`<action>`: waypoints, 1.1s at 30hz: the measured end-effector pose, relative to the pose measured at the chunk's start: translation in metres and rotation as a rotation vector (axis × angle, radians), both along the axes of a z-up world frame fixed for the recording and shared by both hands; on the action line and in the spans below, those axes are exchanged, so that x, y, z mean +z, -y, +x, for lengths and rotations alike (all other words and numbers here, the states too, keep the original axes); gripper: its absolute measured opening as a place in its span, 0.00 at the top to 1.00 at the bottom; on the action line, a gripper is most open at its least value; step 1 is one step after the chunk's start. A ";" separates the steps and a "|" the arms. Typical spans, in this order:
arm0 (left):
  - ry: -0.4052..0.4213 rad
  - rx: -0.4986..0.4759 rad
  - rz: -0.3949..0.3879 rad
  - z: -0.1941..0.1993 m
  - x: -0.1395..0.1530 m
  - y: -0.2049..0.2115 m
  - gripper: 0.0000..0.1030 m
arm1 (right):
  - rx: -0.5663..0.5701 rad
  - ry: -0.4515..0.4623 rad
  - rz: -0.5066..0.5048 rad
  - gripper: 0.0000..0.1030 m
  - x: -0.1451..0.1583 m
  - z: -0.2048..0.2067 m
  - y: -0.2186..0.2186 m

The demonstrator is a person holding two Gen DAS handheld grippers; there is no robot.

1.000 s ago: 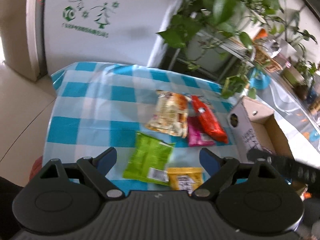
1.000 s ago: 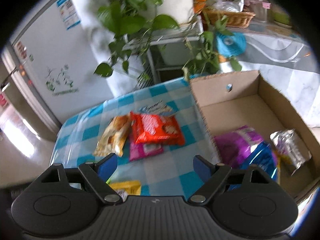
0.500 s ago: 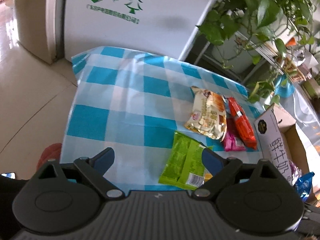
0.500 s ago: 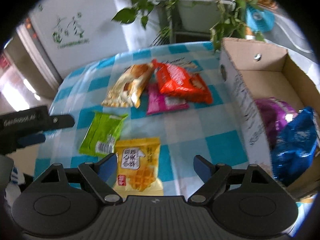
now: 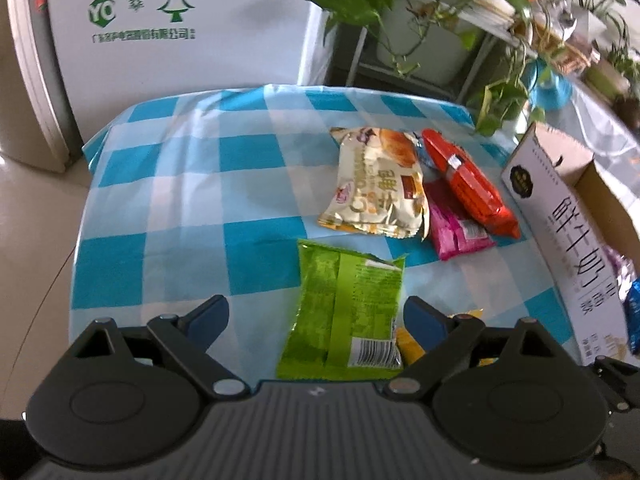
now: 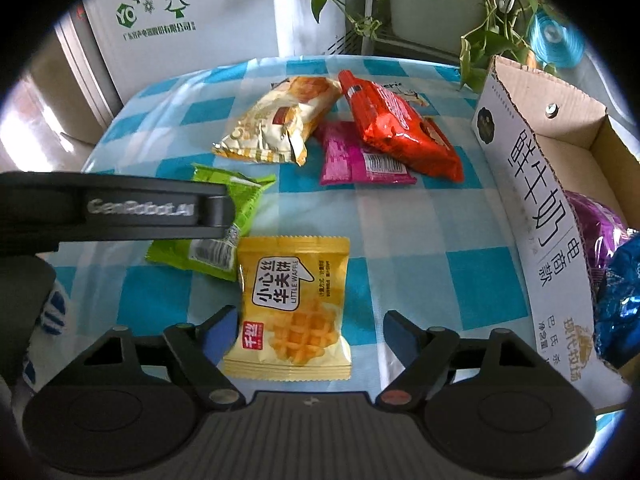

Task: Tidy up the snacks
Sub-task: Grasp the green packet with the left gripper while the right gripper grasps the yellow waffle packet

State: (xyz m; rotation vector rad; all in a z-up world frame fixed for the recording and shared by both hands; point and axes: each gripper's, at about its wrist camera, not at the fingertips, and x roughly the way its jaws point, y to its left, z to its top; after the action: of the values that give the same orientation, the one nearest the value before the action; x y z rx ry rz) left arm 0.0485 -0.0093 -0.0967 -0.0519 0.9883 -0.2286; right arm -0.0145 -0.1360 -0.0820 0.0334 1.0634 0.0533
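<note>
Several snack packets lie on the blue checked tablecloth: a green one, a cream bread one, a red one, a pink one and a yellow waffle one. My left gripper is open above the green packet. My right gripper is open above the yellow waffle packet. A cardboard box at the right holds a purple packet and a blue one.
A white cabinet stands behind the table. Potted plants on a rack stand at the back right. The floor drops off at the left table edge. The left gripper's body crosses the right wrist view.
Both grippers have come down closer to the table. The right one swung left from the box to over the yellow packet. The left one now sits over the green packet.
</note>
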 end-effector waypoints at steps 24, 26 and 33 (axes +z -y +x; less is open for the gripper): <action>0.065 0.017 0.148 0.002 -0.019 0.015 0.00 | -0.156 0.013 -0.015 0.20 -0.005 0.002 0.031; 0.072 0.016 0.148 0.001 -0.019 0.015 0.00 | -0.152 0.015 -0.028 0.19 -0.006 0.003 0.030; 0.062 0.020 0.154 0.003 -0.019 0.016 0.00 | -0.165 0.015 -0.023 0.19 -0.007 0.006 0.033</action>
State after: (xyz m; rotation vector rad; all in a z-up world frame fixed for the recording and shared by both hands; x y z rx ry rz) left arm 0.0511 -0.0258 -0.1154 0.0853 0.9401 -0.1350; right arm -0.0085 -0.1690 -0.0885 0.0995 1.0427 -0.1071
